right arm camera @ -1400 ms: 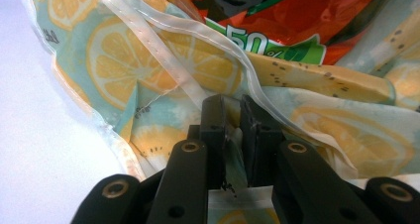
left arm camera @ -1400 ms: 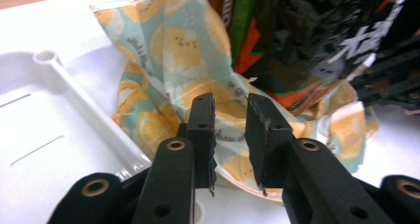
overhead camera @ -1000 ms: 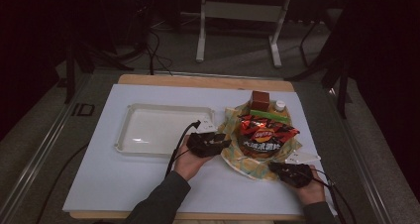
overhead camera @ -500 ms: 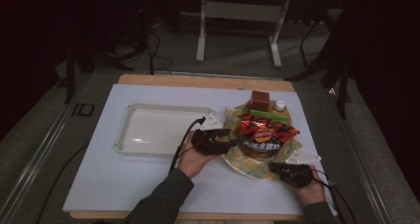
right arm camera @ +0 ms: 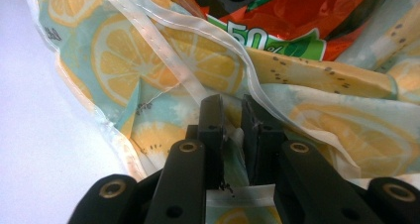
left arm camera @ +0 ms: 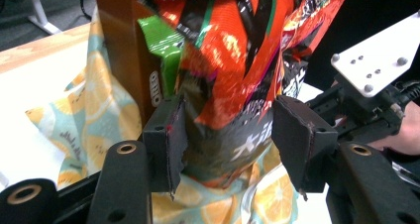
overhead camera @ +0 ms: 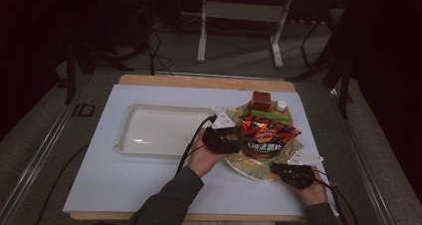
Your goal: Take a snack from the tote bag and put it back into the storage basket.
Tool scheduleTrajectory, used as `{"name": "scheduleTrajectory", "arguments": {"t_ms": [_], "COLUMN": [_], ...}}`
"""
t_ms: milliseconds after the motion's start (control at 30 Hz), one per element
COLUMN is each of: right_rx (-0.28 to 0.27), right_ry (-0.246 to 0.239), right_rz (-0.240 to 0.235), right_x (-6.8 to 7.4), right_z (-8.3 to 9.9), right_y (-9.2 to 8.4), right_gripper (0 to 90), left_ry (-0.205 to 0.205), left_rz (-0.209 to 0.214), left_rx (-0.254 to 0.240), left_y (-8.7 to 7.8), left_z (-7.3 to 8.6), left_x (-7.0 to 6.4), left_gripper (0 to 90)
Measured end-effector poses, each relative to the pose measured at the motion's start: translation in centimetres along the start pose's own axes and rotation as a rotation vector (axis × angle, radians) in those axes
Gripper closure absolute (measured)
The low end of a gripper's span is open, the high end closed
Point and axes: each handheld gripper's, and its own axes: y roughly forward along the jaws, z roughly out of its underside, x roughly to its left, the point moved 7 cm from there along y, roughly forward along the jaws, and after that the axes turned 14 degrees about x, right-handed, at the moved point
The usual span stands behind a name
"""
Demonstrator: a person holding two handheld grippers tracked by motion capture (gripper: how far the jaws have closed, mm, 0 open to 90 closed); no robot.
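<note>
Unpacking step: left tongs [left arm camera: 225,135] just opened, straddling red foil snack packet [left arm camera: 237,75] without gripping; right tongs [right arm camera: 232,122] pinch lemon-print plastic bag [right arm camera: 163,60]. Next: close on packet, lift toward clear tray [overhead camera: 164,130] at left.

Looks like a lab or recording room set up for handling trials, not a home. Dim all round, with only a wooden-edged table under a white sheet [overhead camera: 149,185] lit at the centre of the high view. Grey carpeted floor [overhead camera: 239,60] beyond it, crossed by loose black cables [overhead camera: 154,51] at the upper left. A grey metal stand with two splayed legs [overhead camera: 239,16] at the top centre, dark equipment frames [overhead camera: 74,60] along the left edge. A clear rectangular plastic tray [overhead camera: 164,130] laid square on the sheet, left of centre, like staged props.
</note>
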Motion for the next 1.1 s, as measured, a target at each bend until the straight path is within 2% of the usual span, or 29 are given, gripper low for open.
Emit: {"name": "scheduleTrajectory", "arguments": {"t_ms": [533, 700, 933, 1100], "right_rx": [-0.002, -0.001, -0.002, -0.002], "right_ry": [0.000, 0.000, 0.001, 0.001], "right_rz": [-0.006, -0.007, -0.008, -0.008], "right_x": [0.0, 0.0, 0.0, 0.0], "right_z": [0.0, 0.0, 0.0, 0.0], "right_y": [0.0, 0.0, 0.0, 0.0], "right_gripper": [79.3, 79.3, 79.3, 79.3], "left_ry": [-0.026, -0.029, -0.035, -0.030], "left_rz": [0.002, -0.003, -0.034, -0.049], "left_rx": [-0.005, 0.002, 0.011, 0.012], "left_y": [1.5, 1.6, 1.7, 1.7], "left_z": [-1.3, -1.4, -1.5, -1.5], "left_x": [0.0, 0.2, 0.5, 0.5], "left_gripper": [48.3, 53.8, 65.4, 70.1]}}
